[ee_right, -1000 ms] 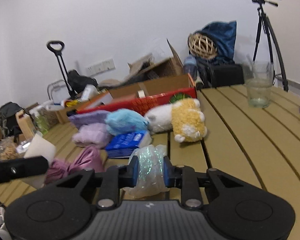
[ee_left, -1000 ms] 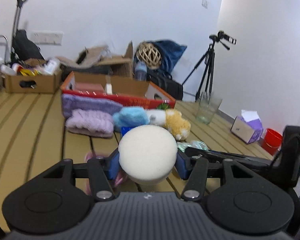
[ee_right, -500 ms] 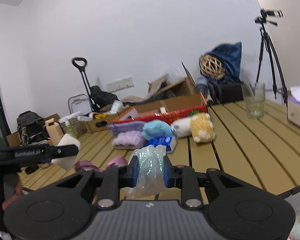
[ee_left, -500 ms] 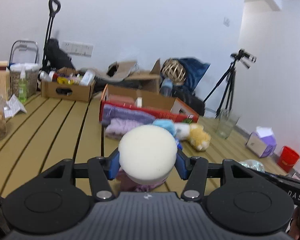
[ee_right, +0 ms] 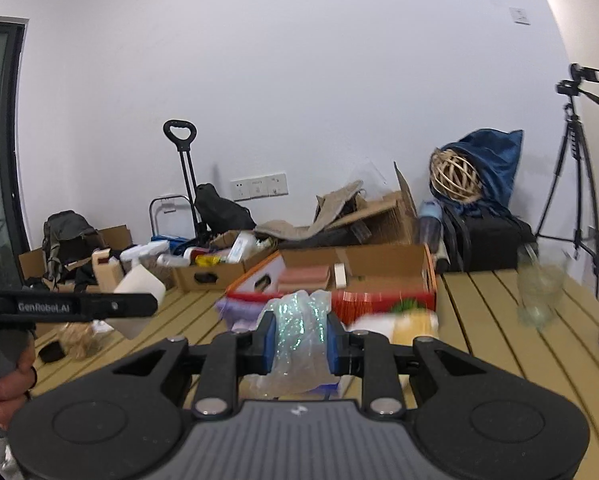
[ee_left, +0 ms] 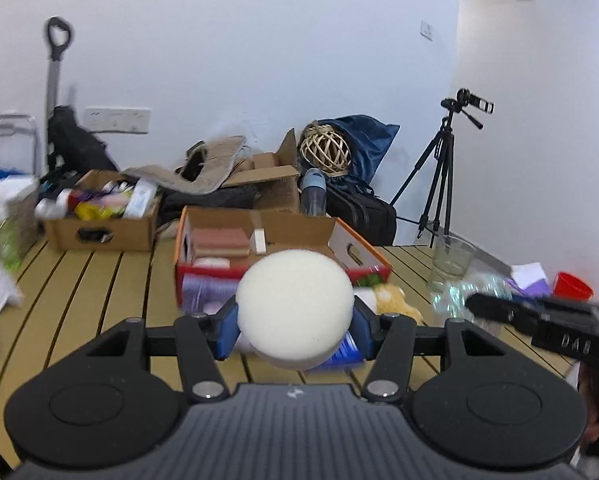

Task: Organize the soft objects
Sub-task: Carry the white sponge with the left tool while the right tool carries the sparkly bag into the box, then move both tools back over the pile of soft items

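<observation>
My left gripper [ee_left: 294,326] is shut on a round white sponge [ee_left: 294,306] and holds it above the wooden table [ee_left: 99,300]. My right gripper [ee_right: 297,338] is shut on a crumpled iridescent plastic bag [ee_right: 297,340], also raised; it shows in the left wrist view [ee_left: 455,294] too. Behind stands an open red and orange cardboard box [ee_left: 351,240] with pink sponges [ee_left: 219,242] inside. In front of it lie purple knit cloths [ee_left: 203,290] and a yellow plush toy [ee_left: 393,298], partly hidden by the sponge. The left gripper with its sponge shows at the left of the right wrist view [ee_right: 137,300].
A glass cup [ee_left: 451,266] stands at the table's right. A brown box of bottles [ee_left: 99,220] sits at the back left. A tissue box [ee_left: 529,278] and red bucket [ee_left: 571,286] are at far right. A tripod [ee_left: 439,184], bags and cartons line the wall.
Both grippers have risen and drawn back from the table while holding their objects. The open box now shows from higher up, and the soft pile is lower in view.
</observation>
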Demonstrator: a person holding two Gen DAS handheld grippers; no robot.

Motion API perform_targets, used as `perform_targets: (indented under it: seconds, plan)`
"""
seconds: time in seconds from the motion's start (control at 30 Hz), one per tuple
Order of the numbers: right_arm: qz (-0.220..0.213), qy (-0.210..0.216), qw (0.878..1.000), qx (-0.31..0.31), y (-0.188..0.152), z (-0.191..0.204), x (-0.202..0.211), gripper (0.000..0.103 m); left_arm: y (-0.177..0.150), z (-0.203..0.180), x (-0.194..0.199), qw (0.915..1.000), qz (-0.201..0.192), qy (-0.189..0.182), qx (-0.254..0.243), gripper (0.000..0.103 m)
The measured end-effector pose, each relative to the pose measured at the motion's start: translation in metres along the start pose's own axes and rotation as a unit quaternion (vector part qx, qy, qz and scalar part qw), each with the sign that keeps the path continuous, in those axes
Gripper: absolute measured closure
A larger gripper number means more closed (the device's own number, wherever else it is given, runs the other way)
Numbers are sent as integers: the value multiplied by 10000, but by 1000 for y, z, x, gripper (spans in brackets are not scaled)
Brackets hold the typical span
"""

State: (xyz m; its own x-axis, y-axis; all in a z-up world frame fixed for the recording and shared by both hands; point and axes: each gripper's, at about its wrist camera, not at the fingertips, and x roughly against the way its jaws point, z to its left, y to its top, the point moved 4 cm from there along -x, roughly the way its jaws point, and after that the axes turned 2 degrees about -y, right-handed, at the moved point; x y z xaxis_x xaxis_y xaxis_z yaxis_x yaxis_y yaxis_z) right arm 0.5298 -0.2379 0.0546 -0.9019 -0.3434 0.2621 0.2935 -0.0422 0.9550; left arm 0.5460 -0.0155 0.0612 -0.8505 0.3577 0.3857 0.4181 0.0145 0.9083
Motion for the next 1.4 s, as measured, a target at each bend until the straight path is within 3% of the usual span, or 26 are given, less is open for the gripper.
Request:
perform_targets:
  seconds: [0.17, 0.27, 0.37, 0.5, 0.63, 0.73, 1.0, 1.27, 1.4]
  plan:
    - [509, -27, 9987, 46, 64, -47, -113, 79, 57, 23, -114, 9978, 657, 88, -94, 47]
    - [1036, -134, 9942, -260, 85, -85, -193, 78, 71, 44, -187, 9928, 1138, 338, -148, 46]
    - [1433, -461, 9886, -37, 93, -110, -269, 77, 74, 67, -251, 9860, 1578, 532, 40, 46]
    - [1840, -925, 9780, 325, 87, -131, -353, 76, 62, 85, -305, 9762, 2073, 638, 81, 45]
    - [2022, -1186, 9705, 563, 83, -141, -399, 67, 58, 92, -317, 9759, 2122, 503, -13, 26]
    - [1910, -1319, 9715, 474, 85, -146, -402, 50, 63, 96, -314, 9792, 1975, 462, 1, 20]
    - [1585, -1130, 9785, 681, 115, -127, -350, 48, 90, 86, -275, 9831, 1760, 512, -6, 20]
    - [1293, -991, 9807, 1085, 179, -86, -229, 40, 144, 63, -153, 9915, 1110, 621, -288, 14]
    - [1054, -845, 9836, 1196, 194, -61, -153, 30, 151, 45, -77, 9943, 691, 705, -391, 11]
